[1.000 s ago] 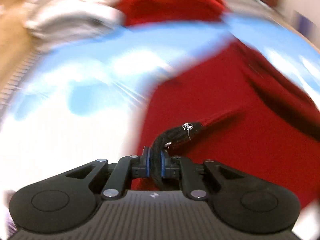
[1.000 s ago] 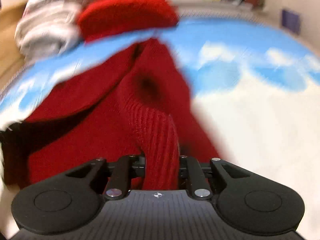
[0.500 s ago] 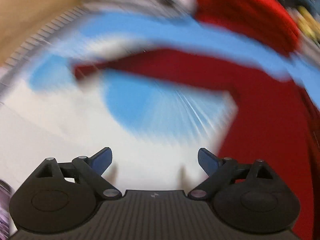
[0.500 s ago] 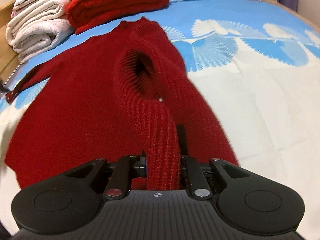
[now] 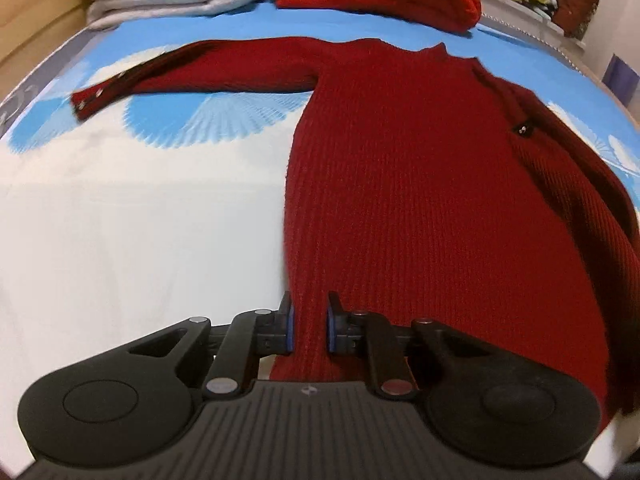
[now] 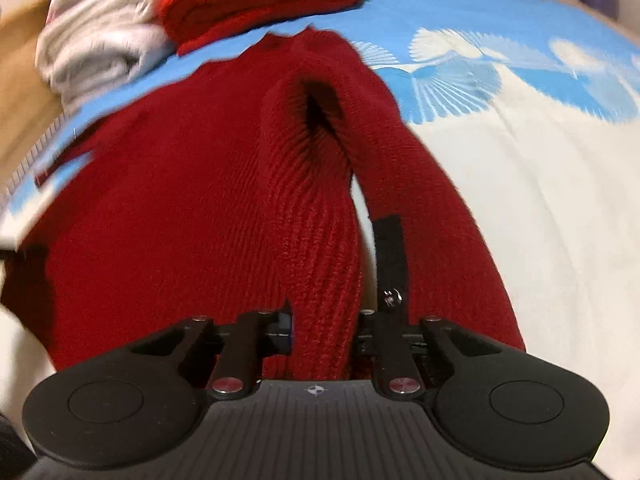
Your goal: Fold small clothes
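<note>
Lying flat on the smooth blue-white sheet [image 5: 140, 208], the ribbed red sweater [image 5: 400, 184] stretches one sleeve toward 10 o'clock. Left gripper [image 5: 308, 330] pinches its hem; right gripper [image 6: 326, 330] clamps a bunched fold.

The left claw [image 5: 308, 328] sits low over the bed, its blue-padded fingers [image 5: 289, 330] drawn close with only a narrow gap, red knit running between them. The right claw [image 6: 325, 330] is likewise closed in, fingers pressed against a bunched roll of the same knit, held raised off the bed.
</note>
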Demonstrator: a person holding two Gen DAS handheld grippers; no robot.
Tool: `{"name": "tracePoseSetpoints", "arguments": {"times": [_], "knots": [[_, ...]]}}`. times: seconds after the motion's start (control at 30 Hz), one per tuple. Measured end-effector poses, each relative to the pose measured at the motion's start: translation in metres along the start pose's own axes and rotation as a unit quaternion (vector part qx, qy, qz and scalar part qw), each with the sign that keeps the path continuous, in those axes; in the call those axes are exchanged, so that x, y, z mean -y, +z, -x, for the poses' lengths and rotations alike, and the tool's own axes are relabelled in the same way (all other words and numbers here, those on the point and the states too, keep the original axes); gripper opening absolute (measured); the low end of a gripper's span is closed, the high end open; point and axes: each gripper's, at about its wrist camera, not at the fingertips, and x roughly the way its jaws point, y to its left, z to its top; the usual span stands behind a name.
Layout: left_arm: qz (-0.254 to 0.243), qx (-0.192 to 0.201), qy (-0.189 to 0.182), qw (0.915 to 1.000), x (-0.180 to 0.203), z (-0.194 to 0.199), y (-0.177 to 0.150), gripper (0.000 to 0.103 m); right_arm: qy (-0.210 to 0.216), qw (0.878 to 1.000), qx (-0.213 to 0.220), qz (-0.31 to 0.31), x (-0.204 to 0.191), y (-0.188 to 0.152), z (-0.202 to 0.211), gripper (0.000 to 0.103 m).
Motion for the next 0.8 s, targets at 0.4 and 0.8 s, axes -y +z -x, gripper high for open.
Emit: {"name": "tracePoseSetpoints", "arguments": {"times": [0.4, 0.8], "knots": [[0.06, 0.038, 0.035, 0.9969, -0.044, 0.049, -0.069, 0.082, 0.029, 0.99, -0.018, -0.135, 0.07, -0.018, 0.055, 0.056], [0.159, 0.063, 0.002, 0.9853, -0.038, -0.025, 0.009, 0.102, -0.135, 0.99, 0.03, 0.023, 0.033, 0.014, 0.022, 0.014]]}}
